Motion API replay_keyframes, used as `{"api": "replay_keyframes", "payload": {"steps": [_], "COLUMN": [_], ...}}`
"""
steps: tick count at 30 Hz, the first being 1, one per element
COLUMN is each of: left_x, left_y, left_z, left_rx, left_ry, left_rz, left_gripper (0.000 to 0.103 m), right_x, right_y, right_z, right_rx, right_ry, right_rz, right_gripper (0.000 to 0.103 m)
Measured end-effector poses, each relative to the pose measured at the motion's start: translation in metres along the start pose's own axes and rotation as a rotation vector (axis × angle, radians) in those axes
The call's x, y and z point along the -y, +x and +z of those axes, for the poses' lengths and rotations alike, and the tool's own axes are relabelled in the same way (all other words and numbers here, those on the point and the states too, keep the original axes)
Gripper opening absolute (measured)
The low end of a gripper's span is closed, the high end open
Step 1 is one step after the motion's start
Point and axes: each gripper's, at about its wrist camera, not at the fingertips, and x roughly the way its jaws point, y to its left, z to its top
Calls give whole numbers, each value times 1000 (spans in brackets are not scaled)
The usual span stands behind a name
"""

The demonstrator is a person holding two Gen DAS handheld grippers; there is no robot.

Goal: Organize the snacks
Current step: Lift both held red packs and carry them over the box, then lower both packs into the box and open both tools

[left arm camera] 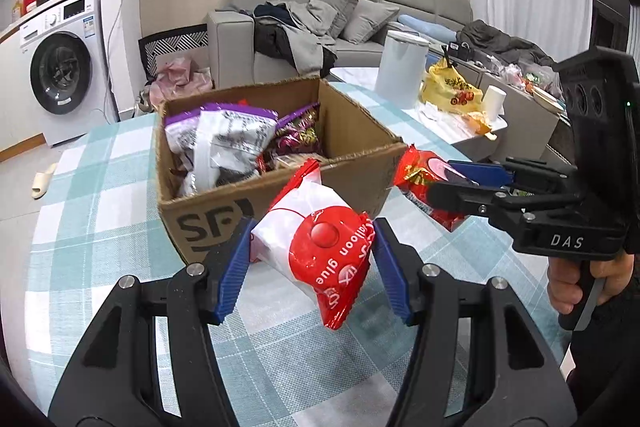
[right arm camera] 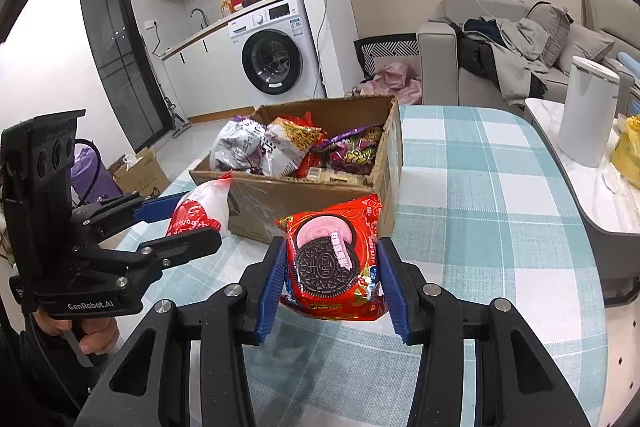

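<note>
At lower centre of each wrist view, the left gripper (left arm camera: 312, 259) pinches a red-and-white balloon glue packet (left arm camera: 316, 247) and the right gripper (right arm camera: 332, 279) pinches a red Oreo packet (right arm camera: 334, 261), both held above the checked counter (right arm camera: 480, 211) just before the snack-filled cardboard box (left arm camera: 280, 187).

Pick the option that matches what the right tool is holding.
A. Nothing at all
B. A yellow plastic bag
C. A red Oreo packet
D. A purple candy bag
C: the right tool is clamped on a red Oreo packet, its blue pads pressing both sides, in front of the cardboard box.
</note>
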Motion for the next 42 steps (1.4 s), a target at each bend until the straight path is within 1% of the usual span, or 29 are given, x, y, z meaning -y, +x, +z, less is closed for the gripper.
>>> {"api": "replay_keyframes", "payload": {"steps": [5, 9, 16, 25, 30, 42], "left_x": [-6, -14, -13, -12, -15, -31], "left_y": [-16, -27, -31, -18, -8, 24], "left_z": [9, 17, 37, 62, 74, 86], "left_rx": [24, 38, 50, 62, 60, 46], "left_ry": [-2, -8, 2, -6, -11, -34], "left_rz": [13, 22, 32, 52, 65, 93], "left_gripper": [56, 56, 56, 56, 56, 56], "right_x": [-1, -4, -7, -9, -10, -12], "right_y": [-7, -11, -11, -4, 0, 17], "right_z": [6, 14, 28, 38, 45, 60], "right_rx": [58, 83, 117, 130, 134, 120], "right_ry": [8, 10, 26, 50, 56, 80], "right_rz": [0, -5, -5, 20, 15, 37], "right_gripper": [46, 46, 46, 46, 46, 46]}}
